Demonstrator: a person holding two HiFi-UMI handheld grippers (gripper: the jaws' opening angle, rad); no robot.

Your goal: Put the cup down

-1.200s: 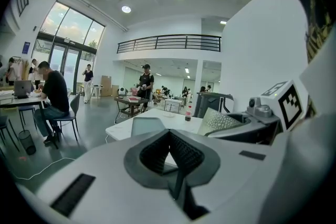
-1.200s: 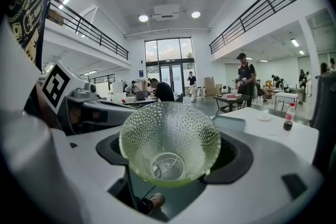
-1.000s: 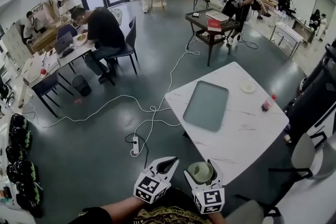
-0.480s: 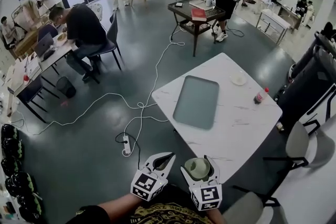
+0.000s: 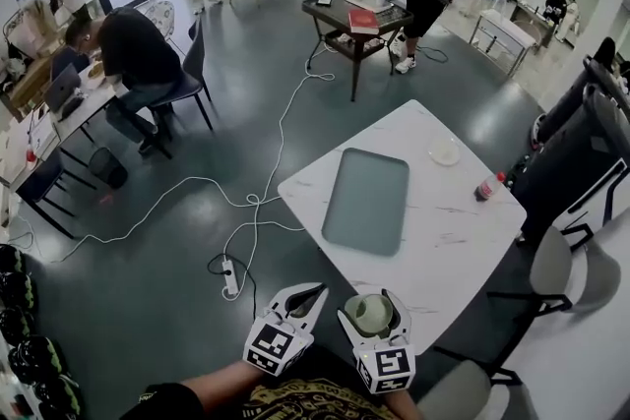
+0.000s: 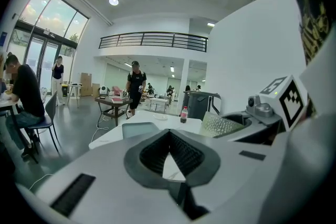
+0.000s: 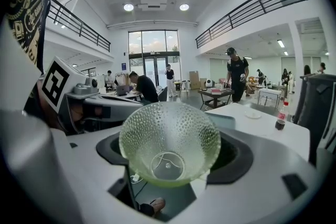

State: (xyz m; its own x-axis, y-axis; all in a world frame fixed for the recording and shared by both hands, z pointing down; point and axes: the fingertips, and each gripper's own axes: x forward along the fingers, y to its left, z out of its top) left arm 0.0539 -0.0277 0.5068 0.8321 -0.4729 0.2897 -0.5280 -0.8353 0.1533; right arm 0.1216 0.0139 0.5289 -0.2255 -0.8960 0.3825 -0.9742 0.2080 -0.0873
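I saw a pale green, dimpled glass cup (image 7: 169, 144), glossy and translucent; the white square tabletop (image 5: 463, 241) looked marble-veined and smooth, its grey-green rectangular tray (image 5: 366, 202) matt.

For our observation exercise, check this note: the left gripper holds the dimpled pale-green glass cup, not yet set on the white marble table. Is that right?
One detail is wrong. The dimpled pale-green glass cup sits between the jaws of the right gripper, not the left gripper, as the right gripper view shows. It is indeed not yet set on the white marble table.
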